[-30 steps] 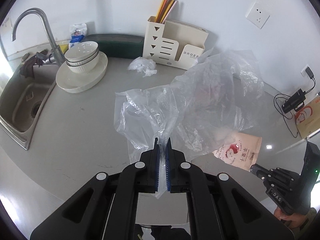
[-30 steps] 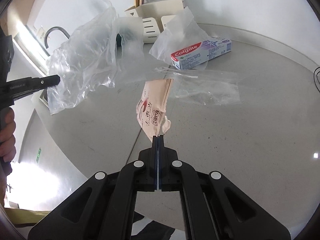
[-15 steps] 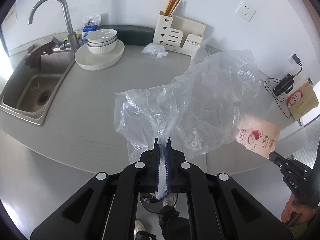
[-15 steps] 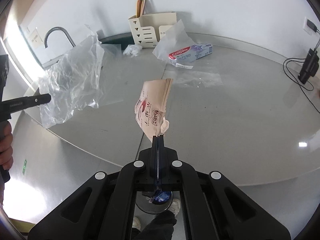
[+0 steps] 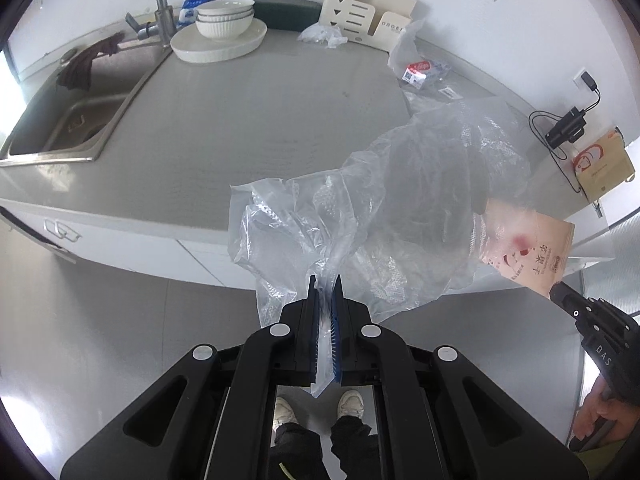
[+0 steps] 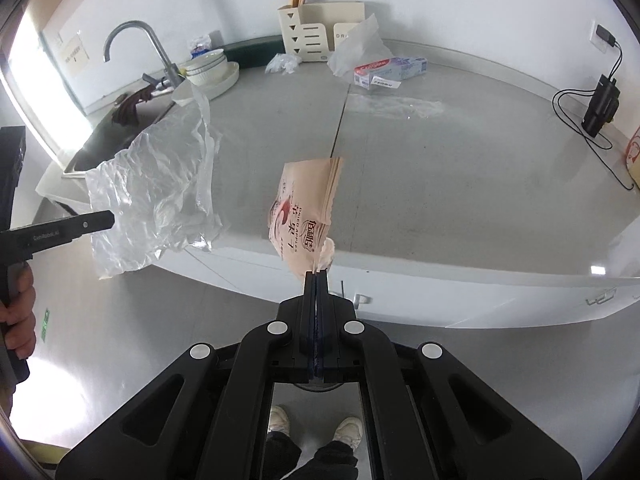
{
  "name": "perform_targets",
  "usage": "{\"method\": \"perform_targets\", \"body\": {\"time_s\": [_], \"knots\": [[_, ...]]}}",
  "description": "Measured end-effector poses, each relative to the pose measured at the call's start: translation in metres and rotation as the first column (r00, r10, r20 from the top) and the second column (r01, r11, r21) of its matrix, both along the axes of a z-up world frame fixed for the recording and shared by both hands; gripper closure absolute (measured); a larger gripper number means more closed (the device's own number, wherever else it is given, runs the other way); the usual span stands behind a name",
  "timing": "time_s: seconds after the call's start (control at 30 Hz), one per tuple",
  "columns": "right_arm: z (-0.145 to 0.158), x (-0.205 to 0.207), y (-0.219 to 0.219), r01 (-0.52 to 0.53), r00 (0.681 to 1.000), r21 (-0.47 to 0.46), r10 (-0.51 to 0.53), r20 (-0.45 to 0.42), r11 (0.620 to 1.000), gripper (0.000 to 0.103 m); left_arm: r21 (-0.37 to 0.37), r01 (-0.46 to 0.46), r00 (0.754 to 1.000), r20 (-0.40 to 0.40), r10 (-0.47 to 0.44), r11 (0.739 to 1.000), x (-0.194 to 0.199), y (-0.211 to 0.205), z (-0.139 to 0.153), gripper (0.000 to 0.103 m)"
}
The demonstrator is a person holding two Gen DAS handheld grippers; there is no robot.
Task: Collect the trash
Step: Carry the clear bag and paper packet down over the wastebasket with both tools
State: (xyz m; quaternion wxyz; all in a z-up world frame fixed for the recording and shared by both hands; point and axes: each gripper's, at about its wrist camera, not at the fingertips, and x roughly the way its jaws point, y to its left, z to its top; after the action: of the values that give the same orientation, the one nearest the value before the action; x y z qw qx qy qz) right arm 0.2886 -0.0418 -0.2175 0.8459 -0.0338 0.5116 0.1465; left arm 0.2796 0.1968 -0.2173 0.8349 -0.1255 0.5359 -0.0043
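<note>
L jaws pinch plastic bag [image 5: 360, 216], R jaws pinch snack pouch [image 6: 306, 212] (toothpaste box [image 6: 390, 72], bowls [image 5: 226, 18] on counter [image 5: 248, 120]).

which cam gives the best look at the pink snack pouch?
Right wrist. The pink snack pouch hangs right above the right gripper, unobstructed, print legible, jaws shut on its lower corner. In the left wrist view it sits at the right edge, half veiled by the clear plastic bag that the left gripper holds.

Kitchen counter fixtures and dishes

Grey countertop [image 5: 248, 120] holds a steel sink [image 5: 68, 120] with faucet [image 5: 158, 8], stacked white bowls [image 5: 225, 16] on a white plate [image 5: 220, 46], a cream utensil holder [image 5: 360, 12], and a black charger [image 5: 566, 130] near the wall.
</note>
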Motion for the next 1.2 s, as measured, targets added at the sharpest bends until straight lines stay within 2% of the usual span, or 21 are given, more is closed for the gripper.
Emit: {"method": "perform_targets", "body": {"time_s": [0.33, 0.53, 0.7, 0.87, 0.9, 1.0, 1.2], "knots": [[-0.086, -0.037, 0.001, -0.058, 0.985, 0.004, 0.058, -0.165, 0.998, 0.102, 0.008, 0.004, 0.986, -0.167, -0.002, 1.000, -0.034, -0.020, -0.084, 0.099], [-0.149, -0.048, -0.011, -0.058, 0.964, -0.015, 0.052, -0.259, 0.998, 0.102, 0.015, 0.004, 0.957, -0.291, 0.001, 1.000, -0.046, -0.034, -0.155, 0.099], [-0.206, -0.046, -0.021, -0.052, 0.945, -0.044, 0.036, -0.324, 0.998, 0.102, 0.023, 0.008, 0.932, -0.361, 0.001, 1.000, -0.041, -0.045, -0.215, 0.099], [-0.274, -0.043, -0.026, -0.053, 0.922, -0.071, 0.021, -0.387, 0.996, 0.102, 0.034, 0.025, 0.912, -0.410, -0.009, 0.999, -0.025, -0.057, -0.288, 0.099], [-0.290, -0.043, -0.026, -0.056, 0.915, -0.075, 0.021, -0.402, 0.996, 0.102, 0.019, 0.015, 0.905, -0.425, -0.005, 1.000, -0.021, -0.058, -0.302, 0.099], [-0.338, -0.043, -0.027, -0.065, 0.899, -0.089, 0.020, -0.438, 0.994, 0.102, -0.102, -0.078, 0.866, -0.500, 0.017, 0.992, -0.008, -0.053, -0.360, 0.099], [-0.426, -0.035, -0.032, -0.080, 0.876, -0.107, 0.019, -0.482, 0.991, 0.102, -0.066, -0.086, 0.852, -0.522, 0.039, 0.994, 0.019, -0.042, -0.445, 0.099]]}}
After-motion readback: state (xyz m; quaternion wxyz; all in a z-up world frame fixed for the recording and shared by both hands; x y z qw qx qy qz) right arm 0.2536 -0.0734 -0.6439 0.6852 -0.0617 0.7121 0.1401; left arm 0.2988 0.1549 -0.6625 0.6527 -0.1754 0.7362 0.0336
